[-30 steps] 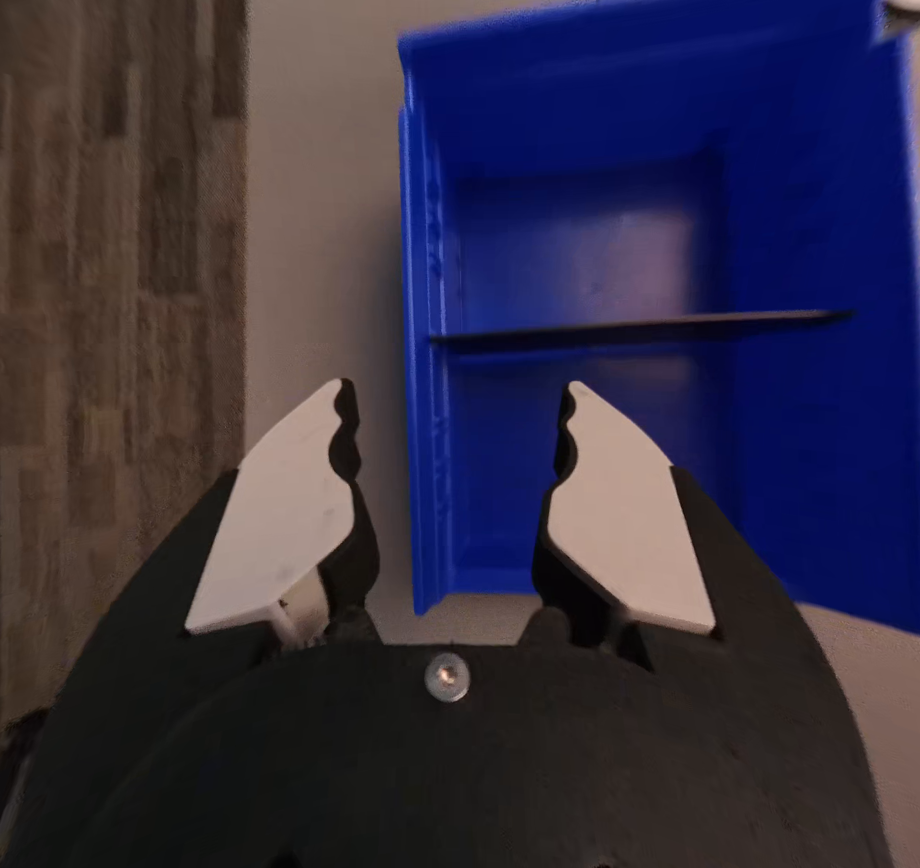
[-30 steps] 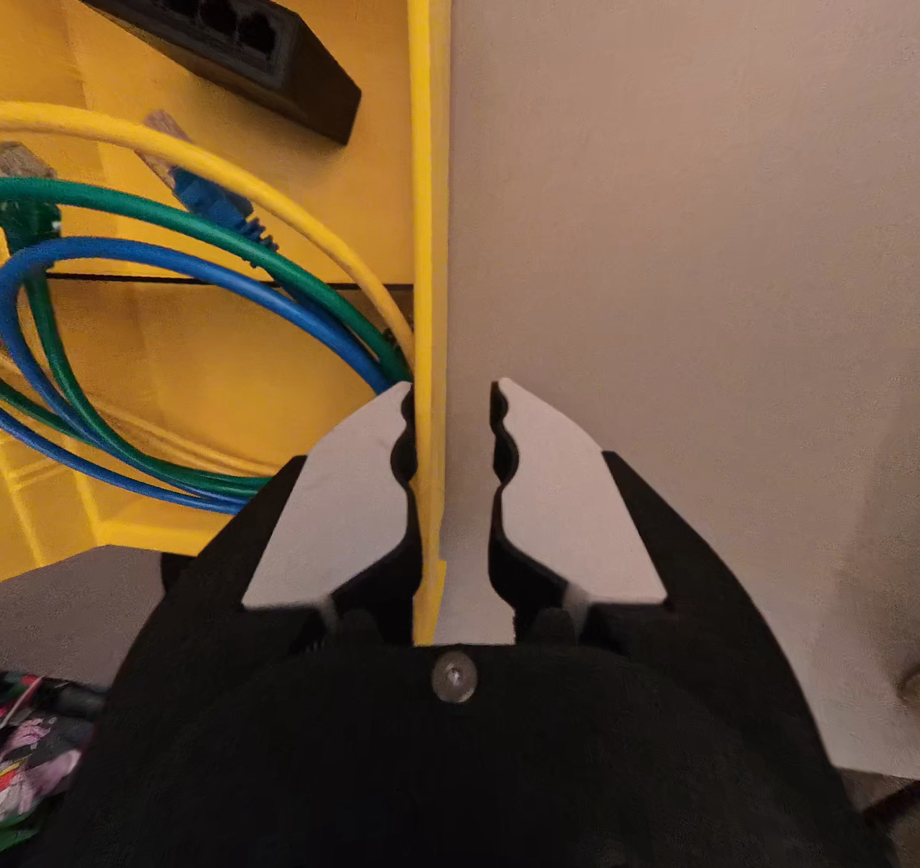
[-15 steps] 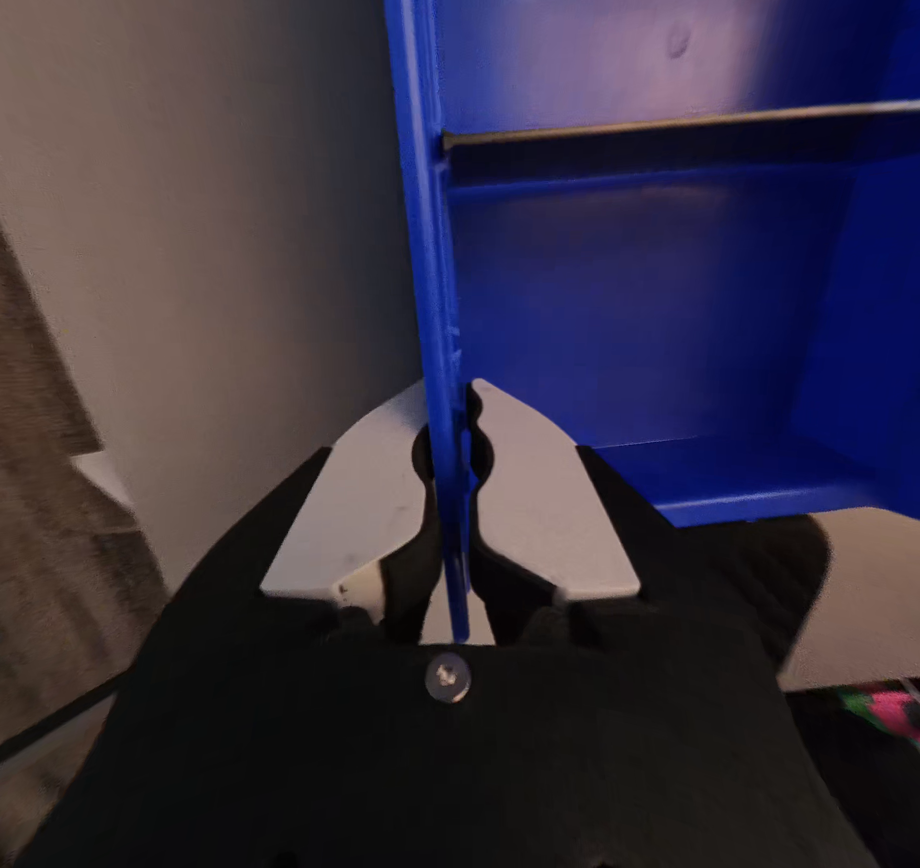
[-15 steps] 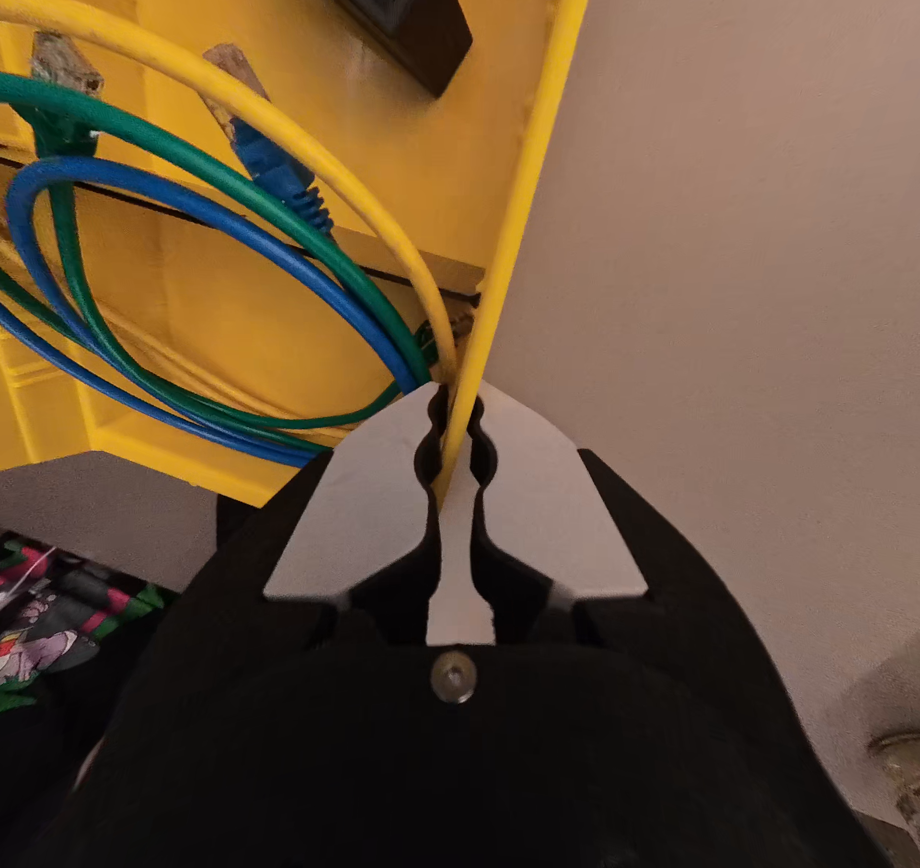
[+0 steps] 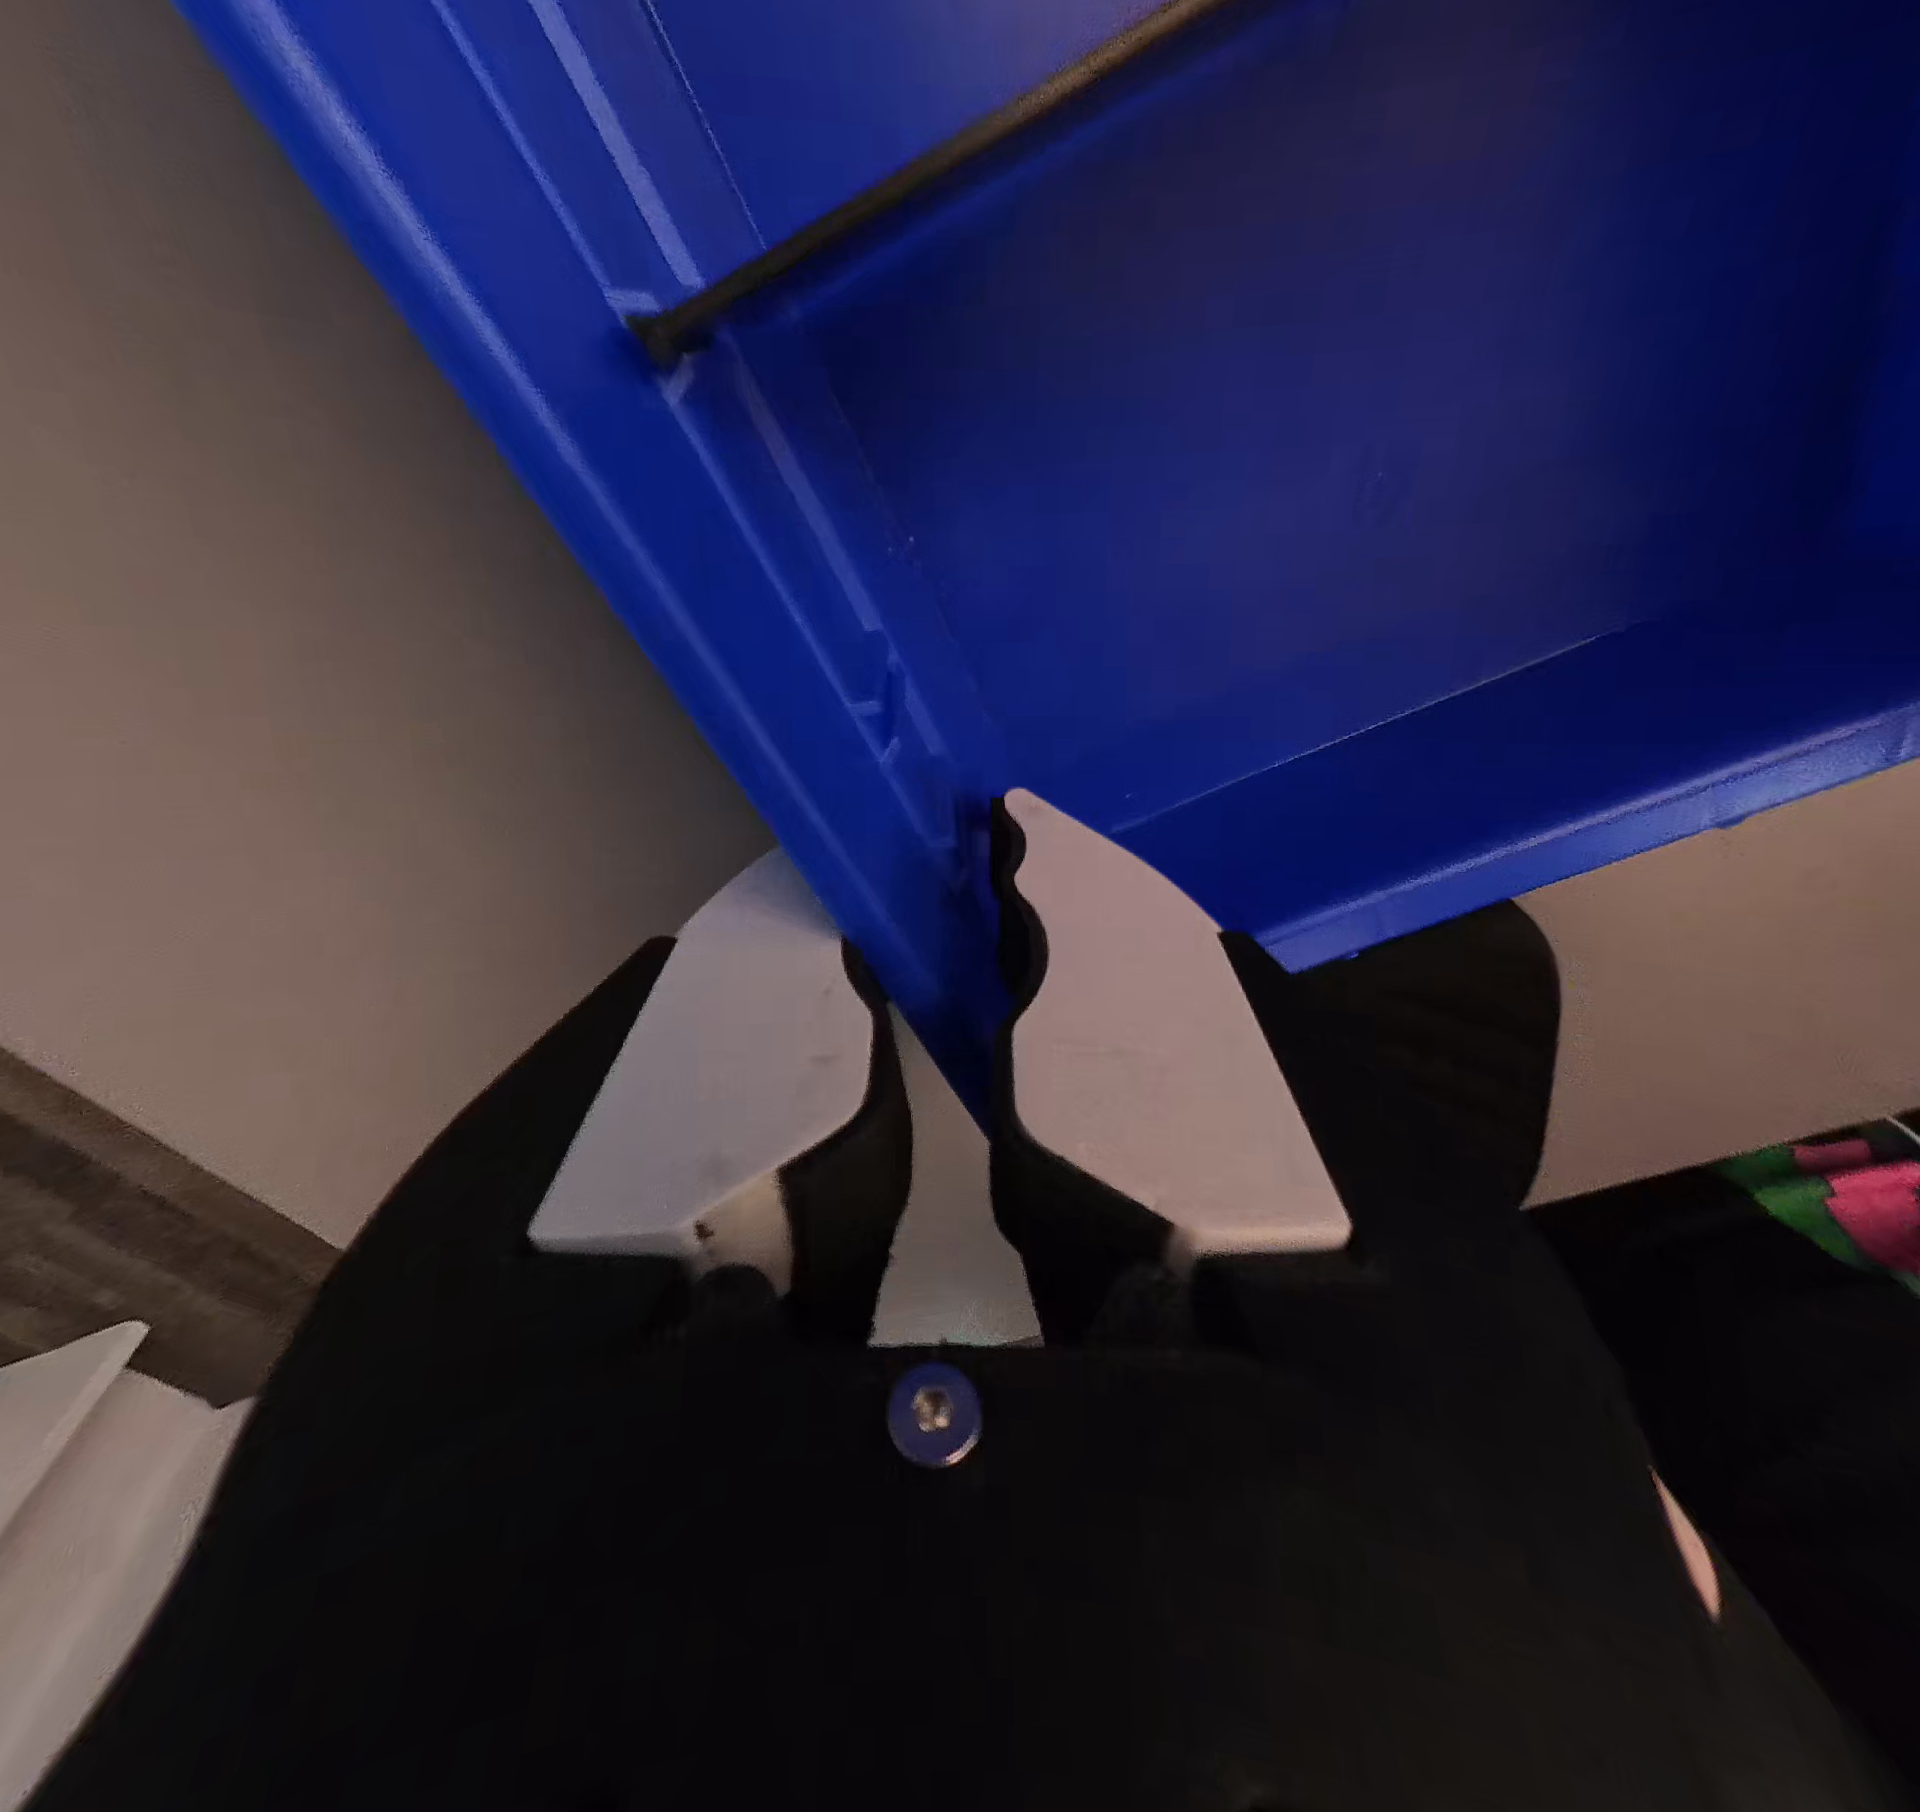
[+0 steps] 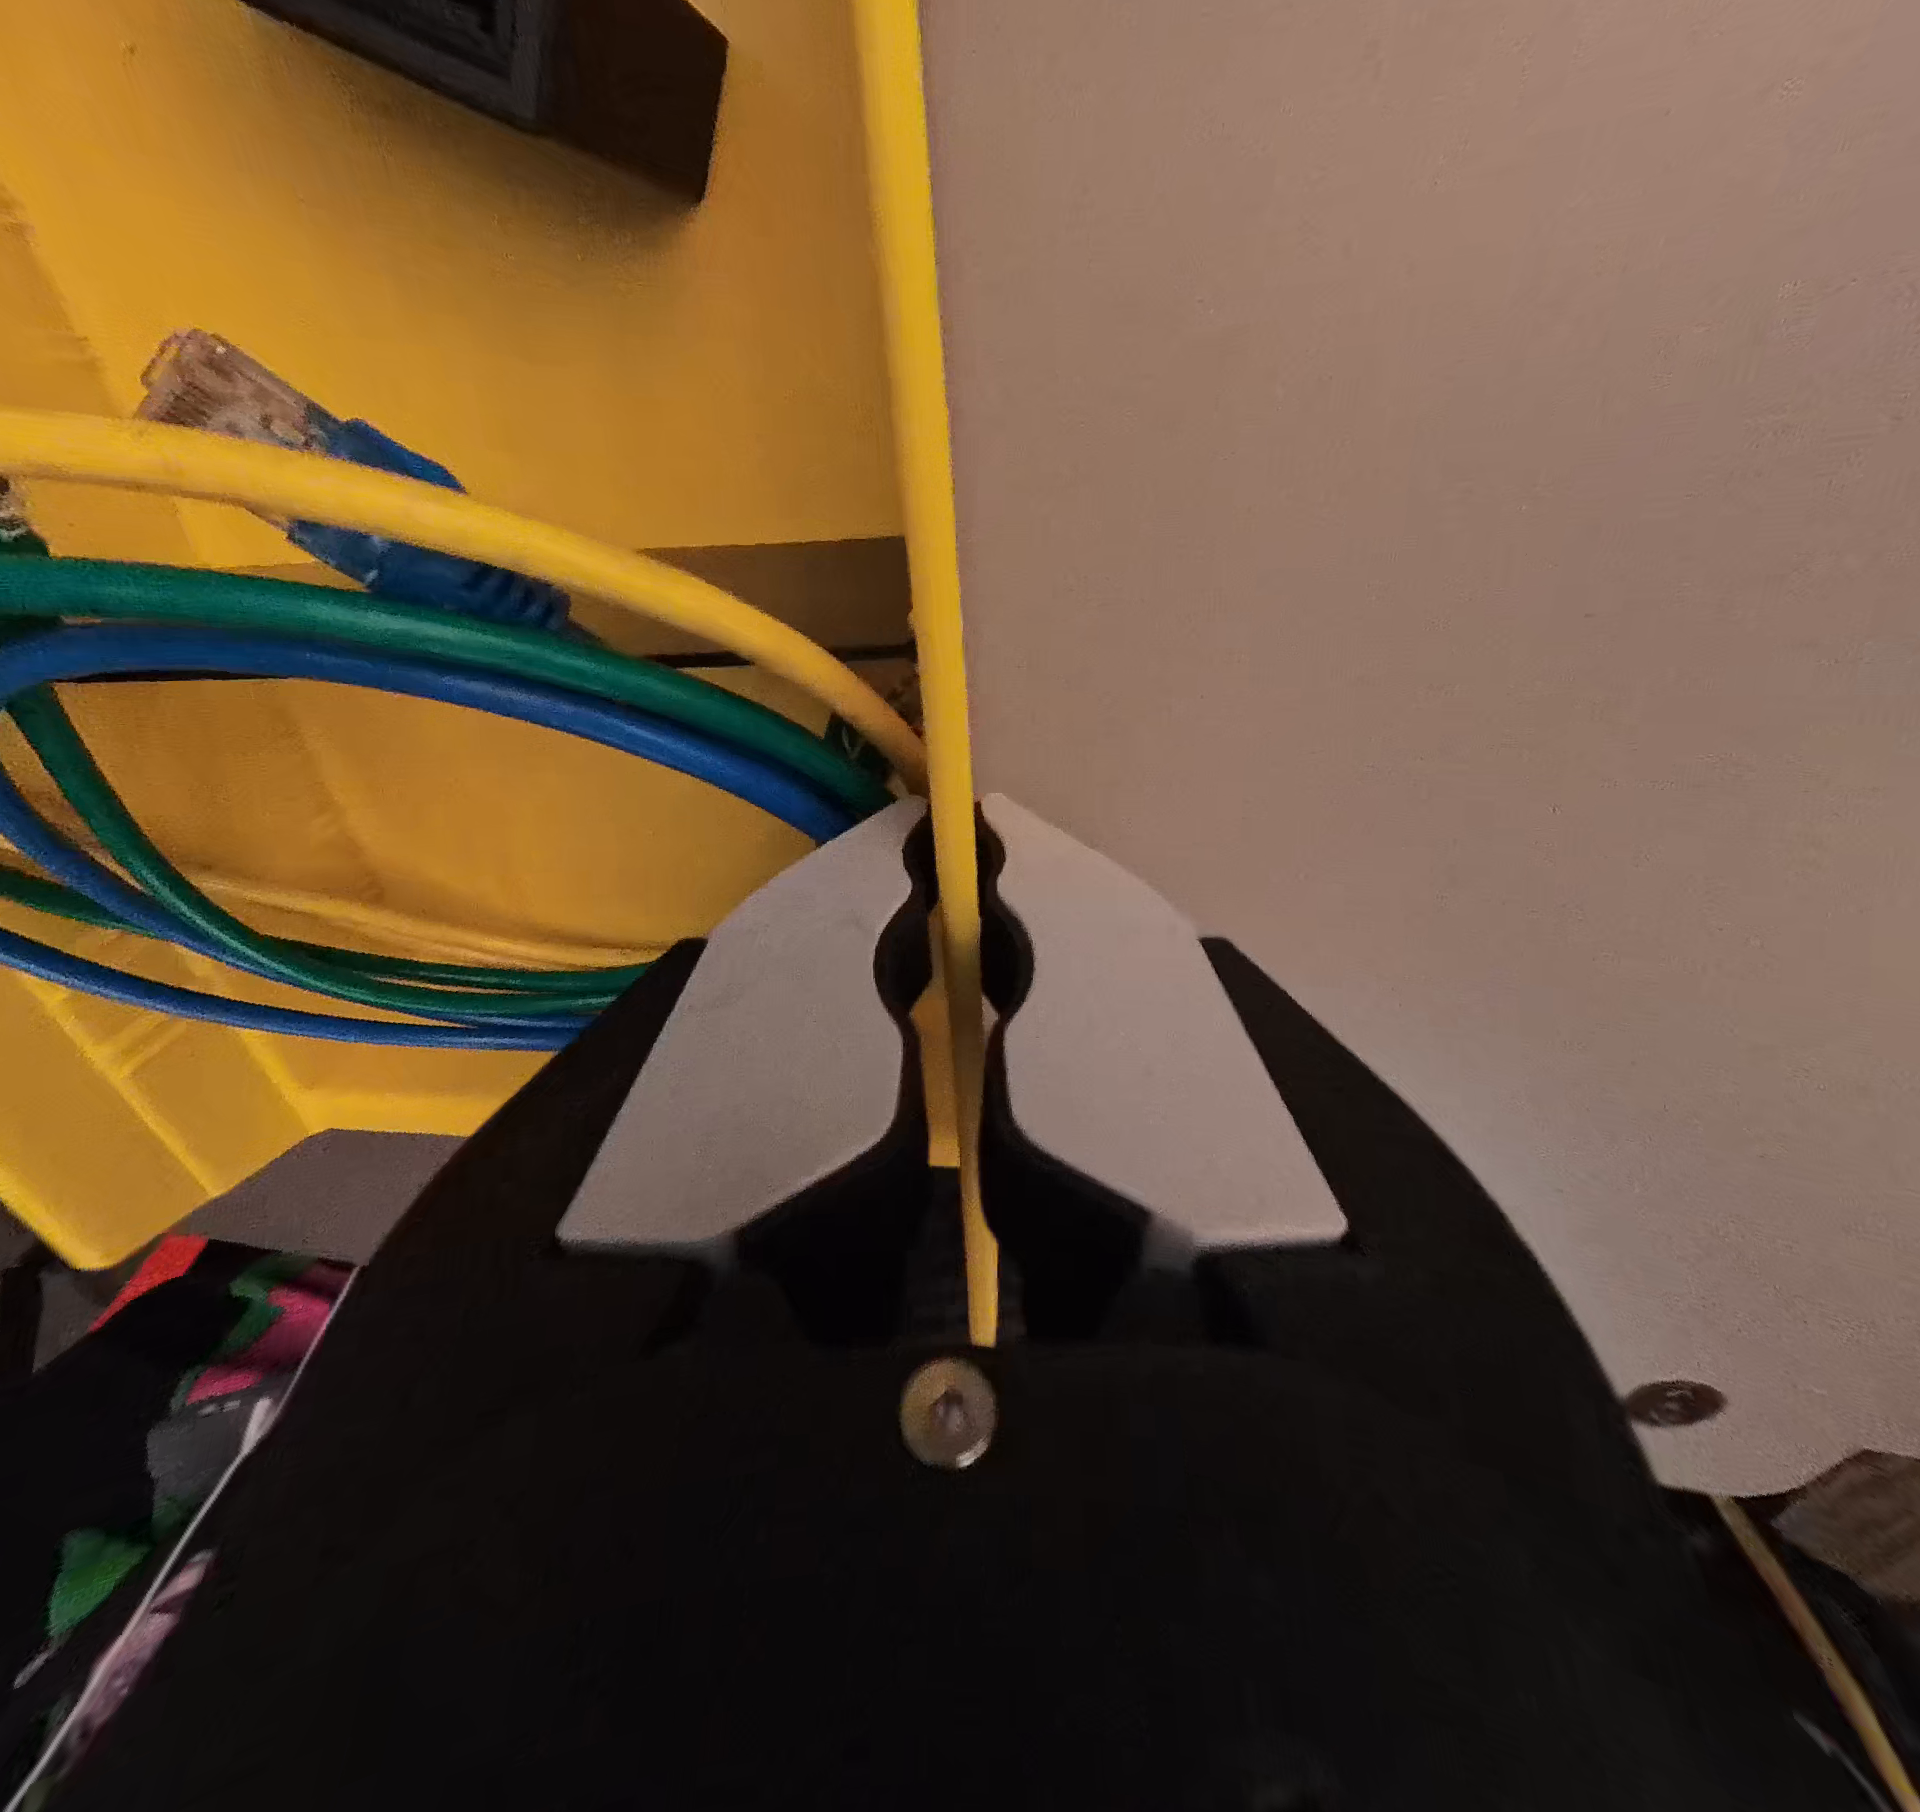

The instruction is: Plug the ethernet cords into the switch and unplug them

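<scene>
My right gripper (image 6: 951, 827) is shut on the right wall of a yellow bin (image 6: 904, 308). In the bin lie a black switch (image 6: 499, 6) at the top, a yellow cord (image 6: 468, 526), a green cord (image 6: 416, 609) and a blue cord (image 6: 468, 692). A blue plug with a clear tip (image 6: 312, 453) lies loose below the switch. My left gripper (image 5: 935, 889) is shut on the left wall of an empty blue bin (image 5: 727, 515) near its front corner. A black divider rod (image 5: 1039, 100) crosses that bin.
Both bins rest on a pale beige table (image 6: 1403, 515), also in the left wrist view (image 5: 260, 619). The table's edge and brown floor (image 5: 125, 1222) lie at lower left. Colourful cloth (image 6: 208, 1326) shows below the yellow bin. About 55 centimeters separates my left fingertips from my right.
Both grippers closed from open onto their bin walls. The blue bin has since tilted and swung in the left wrist view; the yellow bin has shifted with the right gripper.
</scene>
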`<state>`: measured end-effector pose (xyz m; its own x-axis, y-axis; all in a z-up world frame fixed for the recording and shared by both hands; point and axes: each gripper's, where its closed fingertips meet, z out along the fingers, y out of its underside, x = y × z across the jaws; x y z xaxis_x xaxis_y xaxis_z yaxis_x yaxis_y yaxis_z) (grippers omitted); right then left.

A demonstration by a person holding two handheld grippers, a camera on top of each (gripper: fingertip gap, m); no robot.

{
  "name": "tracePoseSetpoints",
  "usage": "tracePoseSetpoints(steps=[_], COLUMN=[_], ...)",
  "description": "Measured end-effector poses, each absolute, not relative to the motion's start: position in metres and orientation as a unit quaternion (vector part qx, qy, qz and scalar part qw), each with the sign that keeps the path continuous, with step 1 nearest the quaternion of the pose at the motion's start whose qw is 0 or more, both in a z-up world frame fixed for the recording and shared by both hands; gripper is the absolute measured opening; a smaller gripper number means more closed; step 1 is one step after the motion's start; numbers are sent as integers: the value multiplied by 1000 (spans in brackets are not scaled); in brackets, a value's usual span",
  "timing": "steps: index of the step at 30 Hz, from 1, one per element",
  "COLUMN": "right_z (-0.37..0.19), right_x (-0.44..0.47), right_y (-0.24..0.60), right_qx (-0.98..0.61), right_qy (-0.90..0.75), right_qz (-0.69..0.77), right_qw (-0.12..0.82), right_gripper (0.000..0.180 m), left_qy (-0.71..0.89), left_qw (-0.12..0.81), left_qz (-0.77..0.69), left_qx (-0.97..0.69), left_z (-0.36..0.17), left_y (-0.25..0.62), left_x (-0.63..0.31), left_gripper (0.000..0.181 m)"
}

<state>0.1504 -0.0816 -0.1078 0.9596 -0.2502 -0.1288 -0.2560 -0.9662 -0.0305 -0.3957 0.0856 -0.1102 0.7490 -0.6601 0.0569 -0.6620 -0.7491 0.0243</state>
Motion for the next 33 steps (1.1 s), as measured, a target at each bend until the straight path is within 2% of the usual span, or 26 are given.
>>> tracePoseSetpoints(steps=[9,13,16,19,22,24,25,26,28,31,33], right_z=[-107,-103,-77,-10,75,101,90,61,2,-51,-64], right_x=[113,108,115,107,20,-67,-106,-133,-159,-138,-123], right_y=[-69,-64,-56,-53,-26,-17,-15,-11,-2,21,29], right_qx=[-990,-991,-974,-945,-860,-772,-771,-813,-890,-947,-957], right_qy=[124,92,124,108,-45,-180,-230,-246,-230,-193,-200], right_qz=[66,69,47,-34,-1,83,137,177,199,100,37], right_qw=[32,65,183,307,509,603,578,497,340,234,207], right_gripper=[4,8,27,29,39,48,49,50,40,47,46], left_qy=[-401,-425,-430,-426,-422,-425,-429,-434,-446,-457,-465], left_qw=[58,75,76,31,-21,-48,-57,-62,-65,-64,-64], left_qz=[45,92,141,161,162,160,160,159,156,157,156], left_qx=[913,897,888,890,892,890,887,884,879,873,869], left_z=[-110,-107,-97,-81,-63,-54,-50,-48,-46,-46,-45], left_y=[57,42,33,39,44,45,44,43,39,36,35], left_x=[-358,-346,-340,-340,-343,-344,-344,-344,-343,-339,-338], left_gripper=[13,22,24,26,26,25,25,24,24,24,24])
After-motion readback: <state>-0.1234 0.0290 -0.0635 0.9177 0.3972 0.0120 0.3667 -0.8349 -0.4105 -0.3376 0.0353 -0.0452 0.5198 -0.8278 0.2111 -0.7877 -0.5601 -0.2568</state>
